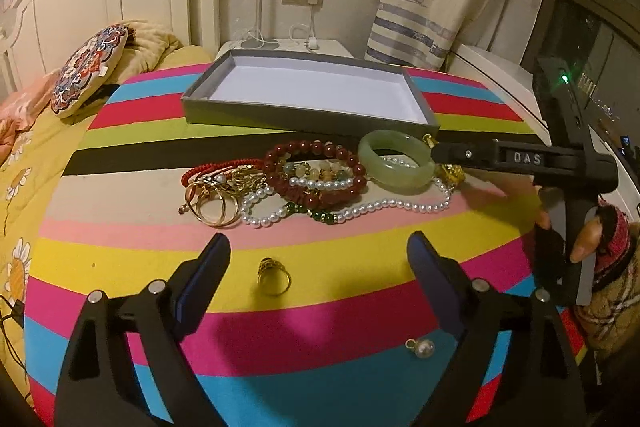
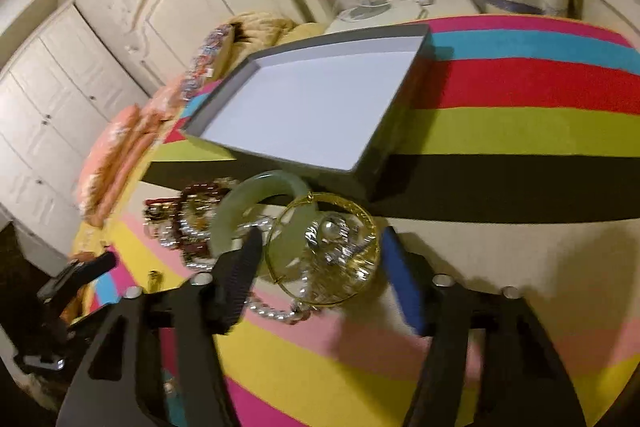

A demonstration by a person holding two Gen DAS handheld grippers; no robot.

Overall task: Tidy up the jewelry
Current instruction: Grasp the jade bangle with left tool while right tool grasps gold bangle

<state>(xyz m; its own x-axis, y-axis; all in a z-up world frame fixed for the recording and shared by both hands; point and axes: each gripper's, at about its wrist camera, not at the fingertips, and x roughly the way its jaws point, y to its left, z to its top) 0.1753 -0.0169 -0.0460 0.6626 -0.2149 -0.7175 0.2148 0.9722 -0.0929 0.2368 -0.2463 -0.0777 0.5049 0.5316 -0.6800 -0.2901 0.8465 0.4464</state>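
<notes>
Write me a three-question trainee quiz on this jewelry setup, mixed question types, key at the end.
1. True or false: the grey box already holds some jewelry.
2. Multiple choice: what lies between the open fingers of the left gripper? A) the jade bangle B) a gold ring C) the pearl necklace
3. Fill in: the right gripper straddles a thin ____ bangle beside the jade bangle.

Key:
1. False; its white inside is bare.
2. B; the gold ring lies apart from the pile, untouched.
3. Gold; the gold bangle sits between the pads, but blur hides whether they press on it.
</notes>
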